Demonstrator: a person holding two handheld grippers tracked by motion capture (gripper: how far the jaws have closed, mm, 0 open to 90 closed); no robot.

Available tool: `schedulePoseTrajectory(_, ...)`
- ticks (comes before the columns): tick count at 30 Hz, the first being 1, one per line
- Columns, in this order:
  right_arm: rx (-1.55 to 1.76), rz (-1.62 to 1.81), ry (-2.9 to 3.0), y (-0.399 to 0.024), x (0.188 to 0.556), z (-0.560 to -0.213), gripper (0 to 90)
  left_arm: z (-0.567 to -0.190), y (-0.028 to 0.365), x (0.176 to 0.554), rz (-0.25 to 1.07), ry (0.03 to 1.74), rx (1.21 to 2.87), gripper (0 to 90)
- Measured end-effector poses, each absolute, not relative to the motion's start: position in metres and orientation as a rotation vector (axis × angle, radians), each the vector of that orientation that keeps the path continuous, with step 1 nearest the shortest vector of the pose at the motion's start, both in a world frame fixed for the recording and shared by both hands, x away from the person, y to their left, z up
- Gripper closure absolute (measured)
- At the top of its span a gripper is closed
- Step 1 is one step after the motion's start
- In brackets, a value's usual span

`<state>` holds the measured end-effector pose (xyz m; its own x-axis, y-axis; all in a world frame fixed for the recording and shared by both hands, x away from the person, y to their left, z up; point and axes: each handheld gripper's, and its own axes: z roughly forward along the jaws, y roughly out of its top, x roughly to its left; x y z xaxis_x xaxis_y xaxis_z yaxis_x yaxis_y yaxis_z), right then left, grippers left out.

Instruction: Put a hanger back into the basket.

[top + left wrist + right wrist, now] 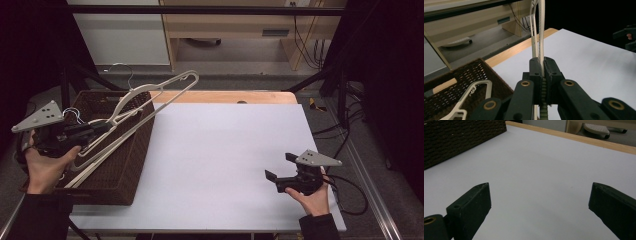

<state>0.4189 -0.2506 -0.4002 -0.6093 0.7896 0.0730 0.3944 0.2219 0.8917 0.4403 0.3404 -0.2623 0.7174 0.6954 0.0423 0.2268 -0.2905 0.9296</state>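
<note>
The left gripper (102, 129) was over the dark wicker basket (131, 165) at the left side of the table, and its jaws were pressed tight on the bar of a cream plastic hanger (150, 97). The hanger was lifted and tilted, its wide end reaching out past the far corner of the basket, above the white table top (225, 150). In the left gripper view the bar (541, 37) ran straight up from between the two black pads. More hangers (471, 96) lay inside the basket. The right gripper (280, 167) was well apart, near the right edge of the table, with its jaws spread wide and nothing between them.
</note>
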Motion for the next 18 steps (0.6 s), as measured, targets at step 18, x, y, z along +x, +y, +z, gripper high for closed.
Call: schedulePoseTrajectory(18, 1.099, 1.337, 2.107, -0.251, 0.420, -0.401, 4.4, -0.285, 0.411, 0.450, 0.568, 0.871, 1.848, 85.5)
